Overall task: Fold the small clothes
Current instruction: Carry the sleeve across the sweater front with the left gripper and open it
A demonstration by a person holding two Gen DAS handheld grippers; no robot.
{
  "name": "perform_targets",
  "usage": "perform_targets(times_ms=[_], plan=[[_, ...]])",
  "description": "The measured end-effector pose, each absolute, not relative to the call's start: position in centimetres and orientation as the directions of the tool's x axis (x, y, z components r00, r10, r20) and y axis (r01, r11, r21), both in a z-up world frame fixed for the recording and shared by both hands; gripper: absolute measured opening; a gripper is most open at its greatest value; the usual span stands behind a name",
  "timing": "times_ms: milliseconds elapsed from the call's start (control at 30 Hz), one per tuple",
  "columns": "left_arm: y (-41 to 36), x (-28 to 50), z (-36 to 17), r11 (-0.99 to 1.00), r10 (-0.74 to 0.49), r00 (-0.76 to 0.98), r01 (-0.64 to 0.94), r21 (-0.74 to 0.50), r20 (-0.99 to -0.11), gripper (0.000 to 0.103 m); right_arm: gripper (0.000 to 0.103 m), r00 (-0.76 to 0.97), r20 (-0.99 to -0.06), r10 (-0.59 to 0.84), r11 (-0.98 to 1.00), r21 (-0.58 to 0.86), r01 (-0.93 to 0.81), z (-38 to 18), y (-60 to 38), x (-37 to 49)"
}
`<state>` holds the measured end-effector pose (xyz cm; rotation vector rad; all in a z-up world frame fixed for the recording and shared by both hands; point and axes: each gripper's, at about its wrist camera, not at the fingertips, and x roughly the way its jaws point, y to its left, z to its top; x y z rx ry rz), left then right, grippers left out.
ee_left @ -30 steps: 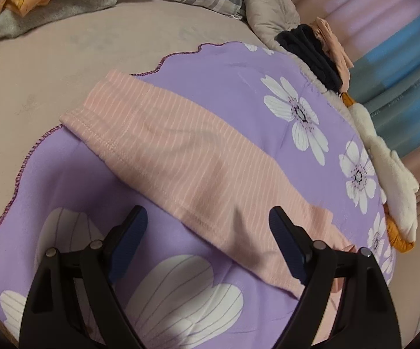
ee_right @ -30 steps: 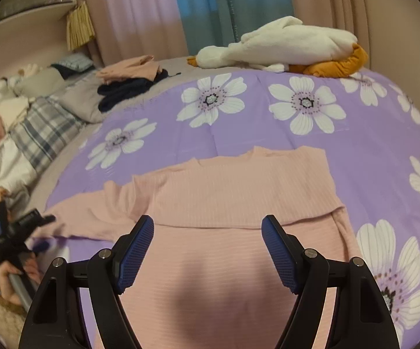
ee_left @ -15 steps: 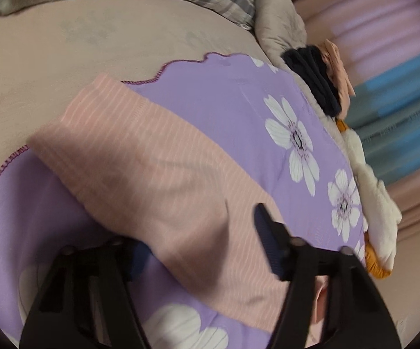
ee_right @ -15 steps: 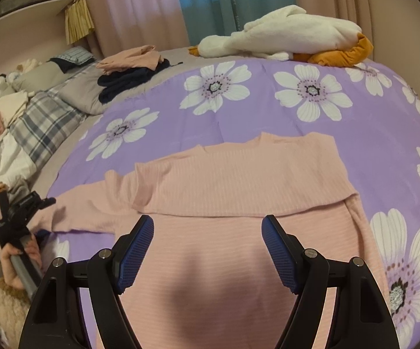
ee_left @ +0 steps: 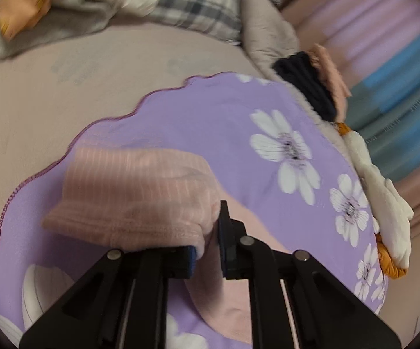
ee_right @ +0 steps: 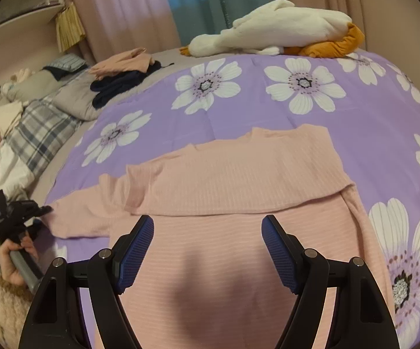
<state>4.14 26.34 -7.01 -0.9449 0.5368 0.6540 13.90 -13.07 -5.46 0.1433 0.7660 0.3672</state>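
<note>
A pink ribbed sweater (ee_right: 239, 180) lies flat on a purple flowered blanket (ee_right: 239, 104), its top part folded down over the body. Its left sleeve (ee_right: 82, 215) stretches out toward the blanket's edge. My left gripper (ee_left: 208, 250) is shut on the end of that sleeve (ee_left: 134, 195), which is bunched up over the left finger; it also shows in the right wrist view (ee_right: 18, 218). My right gripper (ee_right: 207, 247) is open and empty, hovering over the lower body of the sweater.
A white and orange plush toy (ee_right: 279, 29) lies at the blanket's far edge. Folded dark and peach clothes (ee_right: 122, 72) sit on the far left. Plaid and grey bedding (ee_left: 198, 3) lies beyond the blanket on the beige bed (ee_left: 50, 99).
My left gripper moved onto the sleeve end and closed on it, bunching and lifting the fabric. My right gripper stayed open and drew slightly nearer the sweater.
</note>
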Motion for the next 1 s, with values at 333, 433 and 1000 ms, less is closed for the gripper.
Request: perform_targets(times_ms=[333,433,1000], plan=[[21.0,7.8,-1.9,0.569,0.186,0.79,-0.572,-0.591,-0.585,0.004,0.077,0.681,-0.632,0.37,0.926,0.307,-0.219,-5.5,-15.5,13.9],[18.8,9.3,-1.0,0.613,0.147,0.803,-0.532,-0.584,-0.578,0.004,0.077,0.685,-0.626,0.372,0.925,0.315,-0.214,-5.4,-16.0,13.8],[5.6,17.4,-3.6,0.827,-0.078,0.728,-0.334,-0.451,-0.681,0.004,0.077,0.687,-0.621,0.377,0.912,0.376,-0.16,-6.6,-19.7,14.2]])
